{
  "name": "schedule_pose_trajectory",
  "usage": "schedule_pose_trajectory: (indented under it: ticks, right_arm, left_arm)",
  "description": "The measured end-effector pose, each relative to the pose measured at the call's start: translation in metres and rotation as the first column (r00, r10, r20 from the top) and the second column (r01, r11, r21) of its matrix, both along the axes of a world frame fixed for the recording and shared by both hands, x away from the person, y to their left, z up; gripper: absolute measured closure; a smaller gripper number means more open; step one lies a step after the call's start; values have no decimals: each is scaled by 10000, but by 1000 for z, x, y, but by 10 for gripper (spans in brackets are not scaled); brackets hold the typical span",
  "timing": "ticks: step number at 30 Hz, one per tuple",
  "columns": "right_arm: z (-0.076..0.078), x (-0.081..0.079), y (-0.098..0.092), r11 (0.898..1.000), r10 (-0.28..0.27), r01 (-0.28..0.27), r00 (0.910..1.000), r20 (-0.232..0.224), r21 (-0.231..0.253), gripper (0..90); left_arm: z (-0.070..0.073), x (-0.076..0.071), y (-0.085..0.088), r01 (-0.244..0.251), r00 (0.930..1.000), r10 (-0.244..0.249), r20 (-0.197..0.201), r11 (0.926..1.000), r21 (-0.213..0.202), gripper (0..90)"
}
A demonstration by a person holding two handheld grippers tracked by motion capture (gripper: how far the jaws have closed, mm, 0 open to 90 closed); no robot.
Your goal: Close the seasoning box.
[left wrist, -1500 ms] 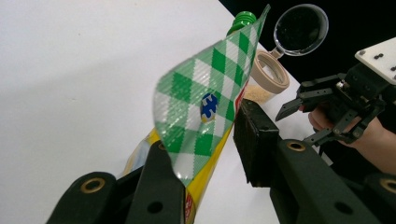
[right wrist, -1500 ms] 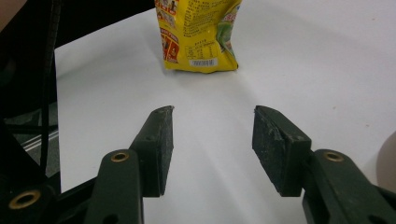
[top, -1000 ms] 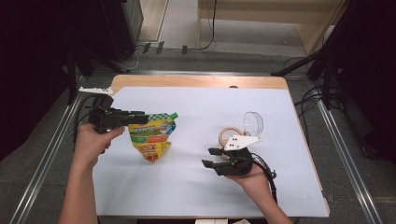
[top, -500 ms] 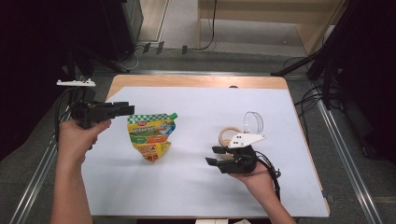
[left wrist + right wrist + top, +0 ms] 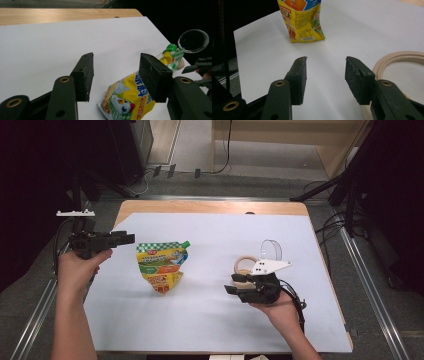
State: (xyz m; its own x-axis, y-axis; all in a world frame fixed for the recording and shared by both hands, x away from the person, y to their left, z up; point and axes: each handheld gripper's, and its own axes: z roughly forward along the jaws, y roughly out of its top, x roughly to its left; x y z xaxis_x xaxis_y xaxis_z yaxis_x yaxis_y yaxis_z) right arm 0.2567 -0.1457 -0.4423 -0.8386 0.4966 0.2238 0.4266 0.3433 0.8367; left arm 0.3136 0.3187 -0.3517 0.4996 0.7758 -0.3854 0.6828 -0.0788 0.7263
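Here the pouch [image 5: 162,267] lies flat on the white sheet [image 5: 210,330] left of the middle, free of both grippers. It is a yellow spouted bag with a green cap [image 5: 171,46] at one upper corner, a green-and-white checked band along the top, orange and green panels across the front, and a cartoon chicken printed near the bottom [image 5: 123,106]. Its lower end narrows to a folded point towards the person.

The left gripper [image 5: 122,239] hovers at the sheet's left edge, just beside the pouch's top corner; its jaws have just been opening and stand apart with nothing between them, the pouch lying beyond the pads in the left gripper view.

The right gripper [image 5: 231,290] rests low over the sheet, well apart from the pouch, its jaws parted and empty. Just beside it are a beige ring [image 5: 402,58] and a clear round lens [image 5: 270,251].
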Motion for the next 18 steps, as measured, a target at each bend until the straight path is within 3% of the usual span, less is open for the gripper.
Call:
schedule_pose_trajectory:
  ticks: [6,18]
  right_arm:
    - [10,-1,-6,9998,-208,208,9998,41,8,535]
    - [31,-1,-27,9980,-632,632,9979,138,31,546]
  left_arm:
    - [-11,5,-2,88,9999,-86,-53,9995,289,440]
    - [-30,15,-8,415,9983,-409,-410,9990,136,423]
